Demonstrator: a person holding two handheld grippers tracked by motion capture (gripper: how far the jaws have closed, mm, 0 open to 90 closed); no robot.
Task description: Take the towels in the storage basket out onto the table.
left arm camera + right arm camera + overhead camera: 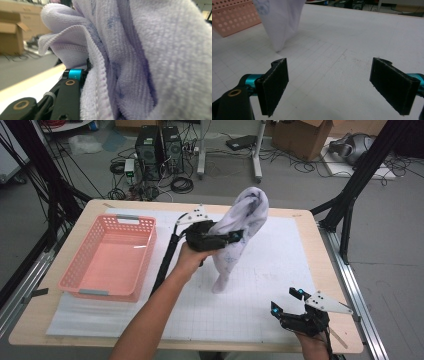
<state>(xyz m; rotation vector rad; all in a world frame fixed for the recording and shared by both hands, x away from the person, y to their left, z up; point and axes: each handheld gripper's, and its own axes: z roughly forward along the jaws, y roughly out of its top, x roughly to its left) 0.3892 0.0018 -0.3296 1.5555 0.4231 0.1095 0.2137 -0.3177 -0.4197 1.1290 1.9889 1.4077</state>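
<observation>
- Fingers of the left gripper [239, 236] are clamped on a bunched fold of the pale lilac terry-cloth towel [240, 227]; in the left gripper view the cloth [140, 60] crowds right against the one blue-tipped finger [75, 74] that shows.
- Fingers of the right gripper [287, 301] stand wide apart with nothing between them, low over the white gridded mat [260, 285] at 5 o'clock on the table [30, 320].
- Towel hangs lifted near table centre; its lower tip looks to touch or nearly touch the mat.
- Pink perforated plastic basket [85, 282] sits at 9 o'clock, apart from the towel, nothing in it.
- Step in hand, as judged: carrying the lifted towel.
- Next move probably calls for swinging it toward 9 o'clock over the basket rim, then releasing; the trailing tip could snag on the rim.
</observation>
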